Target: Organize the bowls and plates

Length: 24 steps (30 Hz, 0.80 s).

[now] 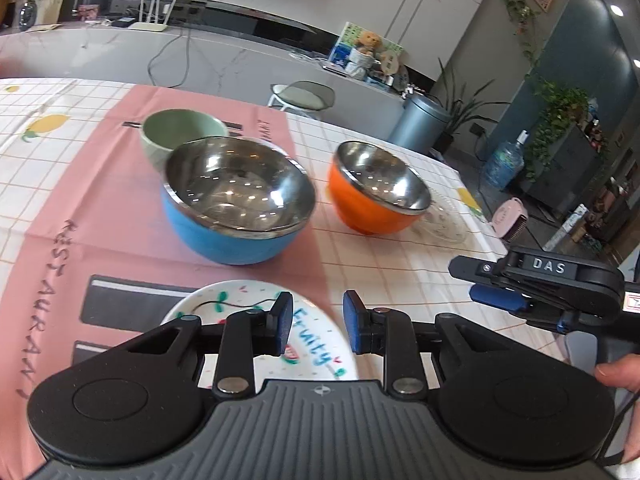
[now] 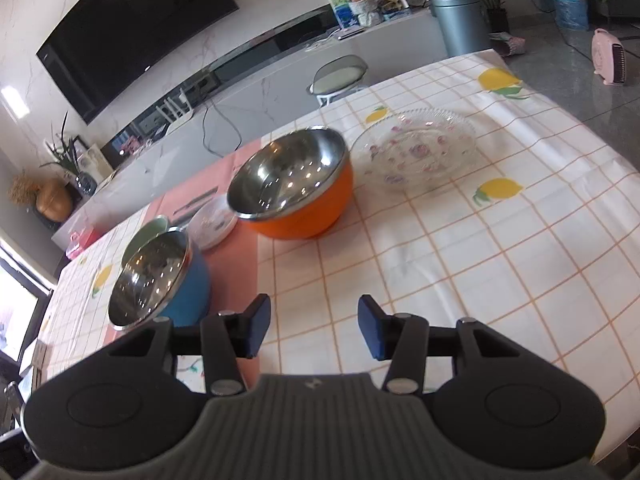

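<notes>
1. Living-room backdrop: a dark television on a marbled wall and a long low cabinet stand behind a surface (image 2: pixel 500 240) covered by a lemon-print checked cloth, with a pink mat (image 1: pixel 100 200) laid over part of it.
2. Left hand-held gripper (image 1: pixel 316 322) hangs above the near edge, its blue pads parted with nothing between them; a white plate lettered "Fruity" (image 1: pixel 312 344) lies directly beneath its fingertips.
3. Beyond that plate sits a blue bowl (image 1: pixel 224 236) with a steel lining, and a green bowl (image 1: pixel 160 140) stands just behind it, apparently touching.
4. An orange bowl (image 2: pixel 304 216), also steel-lined, stands to the right of the blue one, well ahead of the right hand-held gripper (image 2: pixel 312 330), whose pads are spread moderately over bare cloth, holding nothing.
5. A clear glass plate (image 2: pixel 416 152) with pink flowers lies just right of the orange bowl; a small white plate (image 2: pixel 212 224) sits between the two steel-lined bowls, farther back.
</notes>
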Each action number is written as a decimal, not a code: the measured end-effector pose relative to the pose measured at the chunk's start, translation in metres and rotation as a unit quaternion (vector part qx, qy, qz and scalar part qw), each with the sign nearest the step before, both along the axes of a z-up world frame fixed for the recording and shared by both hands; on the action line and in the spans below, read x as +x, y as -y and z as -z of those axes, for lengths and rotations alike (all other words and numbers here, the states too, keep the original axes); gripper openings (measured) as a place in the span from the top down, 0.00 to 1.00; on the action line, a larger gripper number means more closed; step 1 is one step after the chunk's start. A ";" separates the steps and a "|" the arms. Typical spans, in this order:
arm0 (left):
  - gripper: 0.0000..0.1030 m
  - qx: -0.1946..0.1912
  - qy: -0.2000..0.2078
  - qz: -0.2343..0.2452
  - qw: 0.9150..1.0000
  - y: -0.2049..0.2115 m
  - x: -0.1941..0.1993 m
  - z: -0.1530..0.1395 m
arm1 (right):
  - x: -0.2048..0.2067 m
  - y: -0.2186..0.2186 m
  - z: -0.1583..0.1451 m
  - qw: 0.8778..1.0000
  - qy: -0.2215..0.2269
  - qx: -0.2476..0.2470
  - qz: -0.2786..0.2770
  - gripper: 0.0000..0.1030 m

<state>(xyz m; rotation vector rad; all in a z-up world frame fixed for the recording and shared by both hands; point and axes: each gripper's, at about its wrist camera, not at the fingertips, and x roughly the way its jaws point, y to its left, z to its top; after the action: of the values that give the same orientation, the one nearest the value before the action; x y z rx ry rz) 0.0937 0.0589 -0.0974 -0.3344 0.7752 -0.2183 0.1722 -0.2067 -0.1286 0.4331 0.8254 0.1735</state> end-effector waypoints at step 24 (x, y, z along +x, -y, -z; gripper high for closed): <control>0.70 -0.088 -0.067 -0.031 0.993 0.147 0.153 0.042 | 0.097 0.151 0.014 0.990 -0.009 0.083 0.117 0.53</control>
<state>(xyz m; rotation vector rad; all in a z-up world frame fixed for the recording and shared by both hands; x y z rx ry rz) 0.2465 -0.0883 -0.1399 -0.5428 0.8800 -0.2078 0.2692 -0.3580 -0.1424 0.6850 0.7743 0.0194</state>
